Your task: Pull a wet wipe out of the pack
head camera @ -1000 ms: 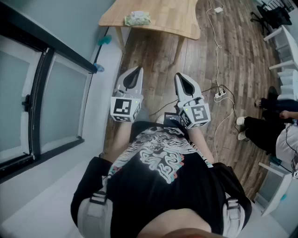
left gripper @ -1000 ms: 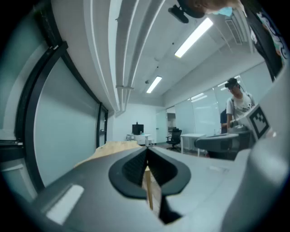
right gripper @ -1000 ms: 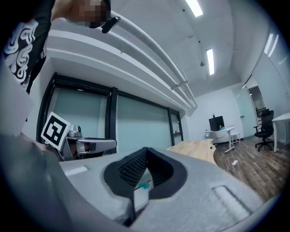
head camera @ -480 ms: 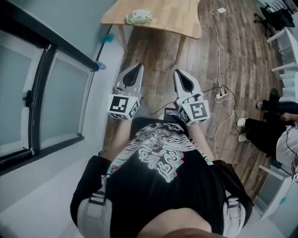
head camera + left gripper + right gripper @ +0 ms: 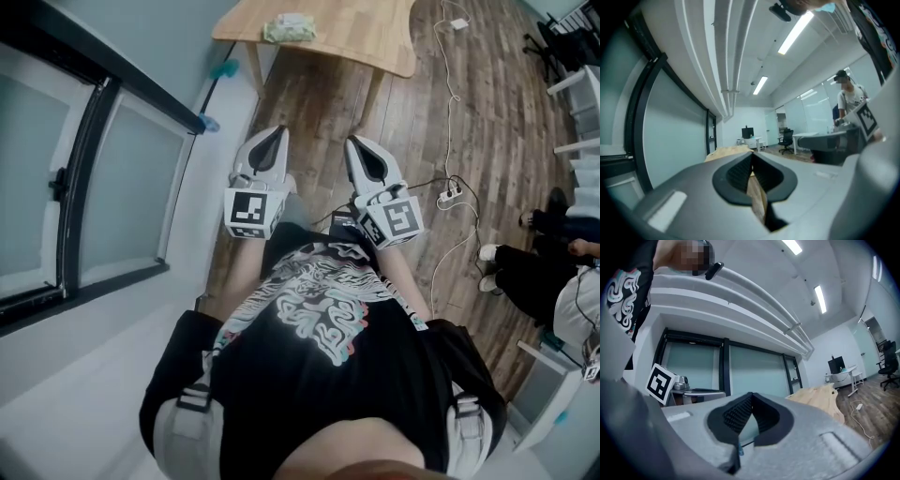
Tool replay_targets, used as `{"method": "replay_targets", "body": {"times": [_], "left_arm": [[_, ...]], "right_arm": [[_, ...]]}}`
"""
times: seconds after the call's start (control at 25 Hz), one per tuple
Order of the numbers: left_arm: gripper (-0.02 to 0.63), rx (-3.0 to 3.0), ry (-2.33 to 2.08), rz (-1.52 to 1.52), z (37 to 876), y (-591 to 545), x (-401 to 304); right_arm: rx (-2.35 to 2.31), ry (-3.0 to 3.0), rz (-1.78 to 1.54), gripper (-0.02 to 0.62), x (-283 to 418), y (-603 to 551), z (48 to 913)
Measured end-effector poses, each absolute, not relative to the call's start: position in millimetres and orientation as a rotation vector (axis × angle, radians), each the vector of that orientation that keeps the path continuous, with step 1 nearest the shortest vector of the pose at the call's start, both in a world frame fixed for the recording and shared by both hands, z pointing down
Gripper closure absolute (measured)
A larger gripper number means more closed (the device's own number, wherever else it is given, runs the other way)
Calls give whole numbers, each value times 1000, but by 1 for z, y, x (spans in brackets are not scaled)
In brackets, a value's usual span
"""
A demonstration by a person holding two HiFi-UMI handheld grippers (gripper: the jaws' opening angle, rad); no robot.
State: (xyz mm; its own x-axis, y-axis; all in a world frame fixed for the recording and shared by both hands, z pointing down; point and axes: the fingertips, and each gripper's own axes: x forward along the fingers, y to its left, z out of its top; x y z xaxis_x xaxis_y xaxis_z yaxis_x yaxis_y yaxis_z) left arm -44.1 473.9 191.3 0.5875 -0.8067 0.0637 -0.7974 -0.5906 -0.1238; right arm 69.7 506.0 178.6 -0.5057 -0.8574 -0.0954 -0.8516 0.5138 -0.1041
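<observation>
The wipe pack (image 5: pixel 289 28) is lying untouched on the bench (image 5: pixel 366 42) (toward its left end) while the left tongs (image 5: pixel 273 141) and right tongs (image 5: pixel 356 146), both pressed together empty, are hovering well short of it, leaving the whole pull undone.

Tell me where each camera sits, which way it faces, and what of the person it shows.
Head view: on the head, facing steeply down; shows shirt, left gripper, right gripper, table ahead.
Left gripper view: on the left gripper, level along its shut jaws toward the table; shirt top right.
Right gripper view: on the right gripper, along its shut jaws toward the glass wall; shirt at left.
Shared: both gripper views show the table.
</observation>
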Motion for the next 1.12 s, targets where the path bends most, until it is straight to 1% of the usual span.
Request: {"method": "replay_targets", "body": {"times": [0.12,0.32,0.44,1.12], "left_arm": [[615,-2737,1386,-180,195,466,-43],[615,-2812,1482,-102,205,437,-52],[615,-2799,1504,-132,214,415,-55],[615,-2800,1426,-255,220,212,-54]], "right_arm": [[-1513,2619,-68,595,71,499,183],[-1551,2631,-83,595,75,475,189],[-1562,2639,-102,596,79,451,198],[-1701,2669,-121,595,89,247,208]]}}
